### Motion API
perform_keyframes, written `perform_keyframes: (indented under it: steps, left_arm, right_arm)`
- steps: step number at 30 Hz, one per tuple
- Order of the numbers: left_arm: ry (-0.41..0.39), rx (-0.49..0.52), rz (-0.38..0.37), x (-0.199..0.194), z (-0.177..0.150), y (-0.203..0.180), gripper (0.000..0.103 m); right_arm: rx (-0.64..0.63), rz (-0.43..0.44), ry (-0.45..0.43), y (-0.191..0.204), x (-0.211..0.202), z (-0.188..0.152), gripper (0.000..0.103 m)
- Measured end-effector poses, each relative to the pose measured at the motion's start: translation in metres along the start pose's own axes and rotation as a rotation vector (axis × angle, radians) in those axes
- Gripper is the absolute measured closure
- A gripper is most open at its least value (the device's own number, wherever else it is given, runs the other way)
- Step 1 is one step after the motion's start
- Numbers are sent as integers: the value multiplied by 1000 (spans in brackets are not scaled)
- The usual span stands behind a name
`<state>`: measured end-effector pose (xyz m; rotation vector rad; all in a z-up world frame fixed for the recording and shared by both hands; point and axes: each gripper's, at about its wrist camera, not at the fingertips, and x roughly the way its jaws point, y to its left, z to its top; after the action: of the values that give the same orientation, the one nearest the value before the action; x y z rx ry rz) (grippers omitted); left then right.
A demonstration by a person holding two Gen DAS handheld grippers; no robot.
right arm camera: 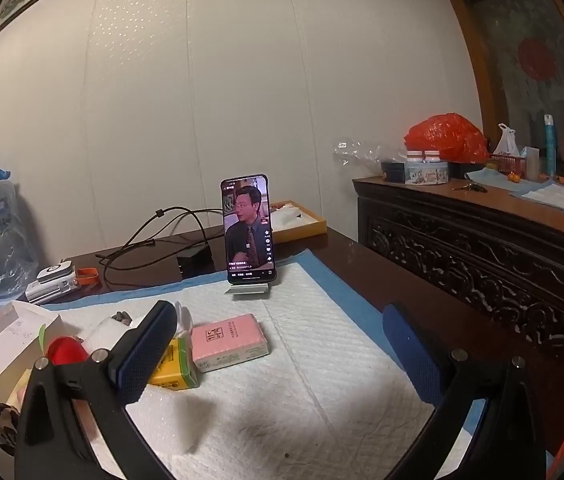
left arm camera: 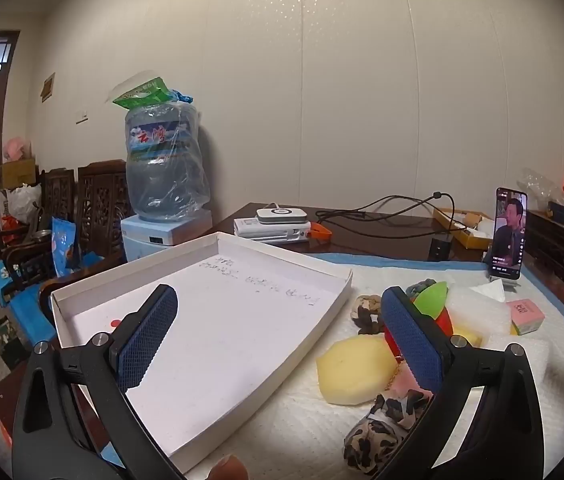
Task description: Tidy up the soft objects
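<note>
My left gripper (left arm camera: pixel 278 320) hangs open over the white pad, nothing between its blue pads. Its left finger is above an empty white shallow box (left arm camera: pixel 321 276). Right of the box lie a yellow hexagonal sponge (left arm camera: pixel 355 372), a leopard-print scrunchie (left arm camera: pixel 381 432), a brown scrunchie (left arm camera: pixel 367 312), a green leaf-shaped piece (left arm camera: pixel 431 298), white foam (left arm camera: pixel 477 308) and a pink tissue pack (left arm camera: pixel 525 314). My right gripper (right arm camera: pixel 280 344) is open too, over bare pad. Near its left finger sit the pink tissue pack (right arm camera: pixel 230 342), a yellow-green pack (right arm camera: pixel 176 364) and a red object (right arm camera: pixel 66 350).
A phone on a stand (right arm camera: pixel 248 228) plays video at the pad's far edge, with cables (right arm camera: pixel 162 232) and a power bank (left arm camera: pixel 282 216) behind. A carved dark cabinet (right arm camera: pixel 481 248) borders the right side. A water dispenser (left arm camera: pixel 166 164) stands at the back left.
</note>
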<state>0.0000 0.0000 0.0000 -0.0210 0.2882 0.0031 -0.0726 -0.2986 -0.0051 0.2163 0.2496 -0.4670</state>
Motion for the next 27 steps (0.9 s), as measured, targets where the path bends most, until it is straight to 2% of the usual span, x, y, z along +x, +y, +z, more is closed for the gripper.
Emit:
perform_keyframes:
  steps: [27]
  left_arm:
    - [-2, -2, -2, 0, -1, 0, 0]
  right_arm:
    - [2, 0, 0, 0, 0, 1, 0]
